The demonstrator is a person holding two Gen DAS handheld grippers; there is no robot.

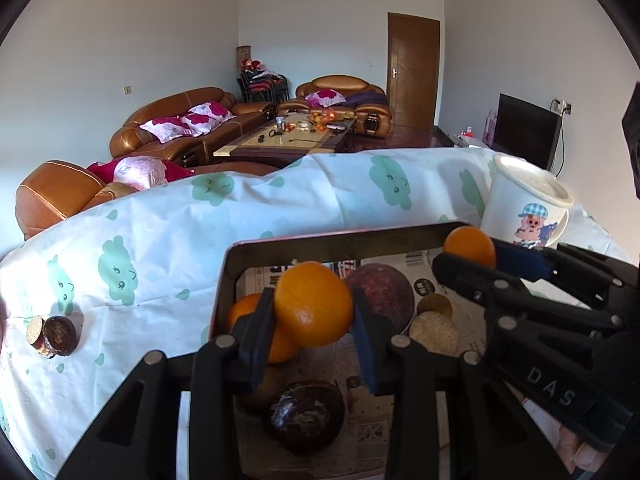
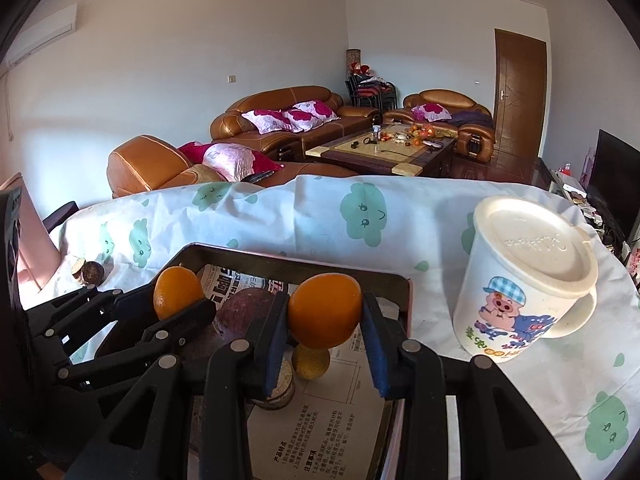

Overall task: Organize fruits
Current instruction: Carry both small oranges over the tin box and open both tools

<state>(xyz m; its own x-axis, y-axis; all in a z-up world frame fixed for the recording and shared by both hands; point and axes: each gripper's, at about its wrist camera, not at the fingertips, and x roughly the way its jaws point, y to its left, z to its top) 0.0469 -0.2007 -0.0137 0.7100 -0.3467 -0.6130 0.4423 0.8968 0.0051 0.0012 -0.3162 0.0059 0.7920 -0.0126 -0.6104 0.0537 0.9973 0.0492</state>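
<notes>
Each gripper holds an orange above a dark tray [image 1: 340,238] lined with newspaper. My left gripper [image 1: 314,310] is shut on one orange [image 1: 312,300] over the tray's near left part. My right gripper [image 2: 325,318] is shut on a second orange [image 2: 324,306] over the tray's right side. In the left wrist view the right gripper [image 1: 476,254] reaches in from the right near the tray's far corner. On the paper lie another orange [image 1: 246,314], a purple passion fruit [image 1: 384,290], a dark wrinkled fruit [image 1: 306,416] and a small yellowish fruit [image 2: 311,362].
A lidded white mug [image 2: 524,288] with a cartoon pig stands just right of the tray [image 2: 280,262]. A cut dark fruit [image 1: 56,336] lies on the cloud-print tablecloth [image 1: 168,240] far to the left. The table's far edge drops toward a brown sofa [image 2: 152,164].
</notes>
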